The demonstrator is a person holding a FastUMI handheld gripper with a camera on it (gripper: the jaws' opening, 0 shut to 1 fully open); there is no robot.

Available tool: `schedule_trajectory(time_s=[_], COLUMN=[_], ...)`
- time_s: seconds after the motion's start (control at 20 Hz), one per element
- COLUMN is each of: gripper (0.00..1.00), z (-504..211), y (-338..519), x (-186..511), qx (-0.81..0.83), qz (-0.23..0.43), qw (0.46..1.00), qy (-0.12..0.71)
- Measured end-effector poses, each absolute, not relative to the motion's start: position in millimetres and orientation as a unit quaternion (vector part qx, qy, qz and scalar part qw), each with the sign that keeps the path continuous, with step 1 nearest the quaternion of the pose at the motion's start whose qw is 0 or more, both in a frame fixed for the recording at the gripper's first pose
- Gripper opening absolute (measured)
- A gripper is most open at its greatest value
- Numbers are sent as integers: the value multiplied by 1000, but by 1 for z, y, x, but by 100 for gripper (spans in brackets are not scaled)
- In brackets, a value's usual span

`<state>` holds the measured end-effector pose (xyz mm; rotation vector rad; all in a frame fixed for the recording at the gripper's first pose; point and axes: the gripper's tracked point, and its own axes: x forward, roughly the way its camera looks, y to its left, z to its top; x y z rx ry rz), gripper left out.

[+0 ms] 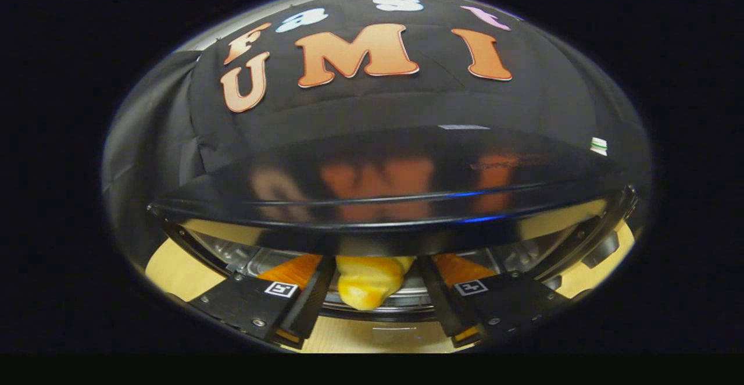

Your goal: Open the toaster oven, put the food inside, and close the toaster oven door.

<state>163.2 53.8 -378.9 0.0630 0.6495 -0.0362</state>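
**Desk:** Glossy black metal fills the middle of the scene. What is it?

**Photographer:** That is the toaster oven [383,199], seen from just above and in front, its shiny top mirroring the booth wall behind. Below its front edge the mouth looks open, with bright metal inside and a rack or tray edge curving across.

**Desk:** And the food?

**Photographer:** A golden, glazed bread roll [367,283] sits between the fingers of the tool [372,306], its far end already under the oven's front edge. The fingers stand apart with the roll in the gap; each side seems close to it, but whether both actually press on it cannot be told.

**Desk:** What is below?

**Photographer:** A pale wooden tabletop [174,268], showing to the left, right and near side of the oven.

**Desk:** What could go wrong from here?

**Photographer:** In my judgement, the roll is only partly in. Let go now and it may tip off the rack's front lip onto the door or tabletop. Pushing further while riding high could knock the top of the roll or the tool against the oven's upper edge and squash the soft bread.
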Motion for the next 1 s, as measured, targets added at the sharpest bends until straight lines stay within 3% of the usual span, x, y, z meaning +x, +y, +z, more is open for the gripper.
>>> schedule_trajectory(time_s=[0.25, 0.55, 0.85, 1.0], gripper=[89, 94, 96, 96], z=[-332, -298, -323, -342], y=[57, 58, 58, 33], x=[138, 56, -47, -88], qx=[47, 60, 84, 83], qz=[-14, 13, 55, 42], qw=[960, 962, 939, 925], qy=[276, 266, 328, 369])
